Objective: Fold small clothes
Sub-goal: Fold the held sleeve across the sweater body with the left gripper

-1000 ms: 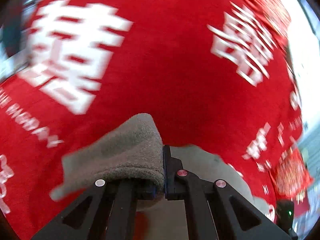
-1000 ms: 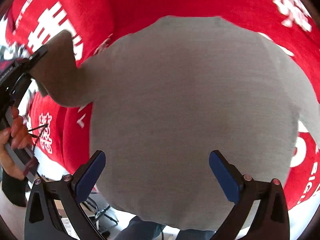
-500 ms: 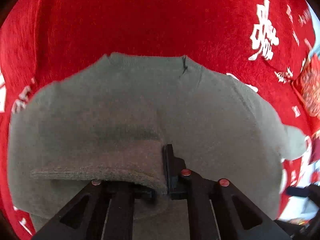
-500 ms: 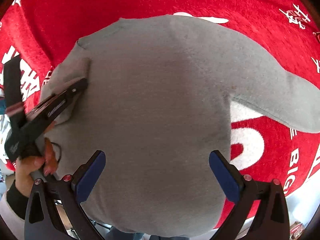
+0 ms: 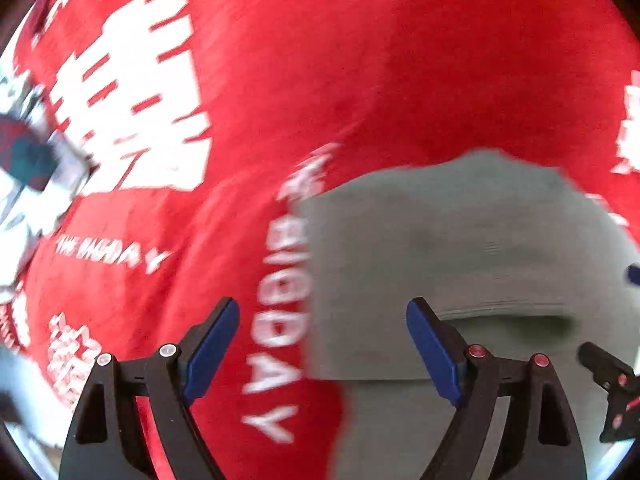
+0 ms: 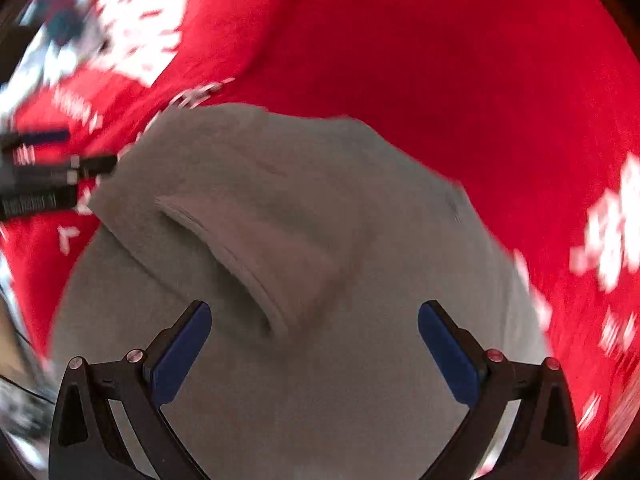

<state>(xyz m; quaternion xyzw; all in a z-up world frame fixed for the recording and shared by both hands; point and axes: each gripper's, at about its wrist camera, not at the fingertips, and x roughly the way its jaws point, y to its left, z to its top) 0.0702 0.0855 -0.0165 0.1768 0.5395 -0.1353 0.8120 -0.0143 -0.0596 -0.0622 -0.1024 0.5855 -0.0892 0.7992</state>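
Sleeve's down now: left tongs (image 5: 322, 350) have just sprung apart, nothing between them, hovering at the sweater's (image 5: 460, 248) left edge on the red cloth (image 5: 360, 60). Right tongs (image 6: 314, 346) gape empty above the folded-in sleeve (image 6: 248, 248). First fold done, I'd say; other sleeve and body remain.

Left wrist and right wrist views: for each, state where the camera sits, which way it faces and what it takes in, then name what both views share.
Left wrist: on the left gripper, facing steeply down at the red cloth; its own open fingers show, the grey garment to their right.
Right wrist: on the right gripper, facing steeply down over the grey garment, a folded sleeve on it; its own open fingers show, the left gripper at the left edge.
Shared: garment, red cloth.
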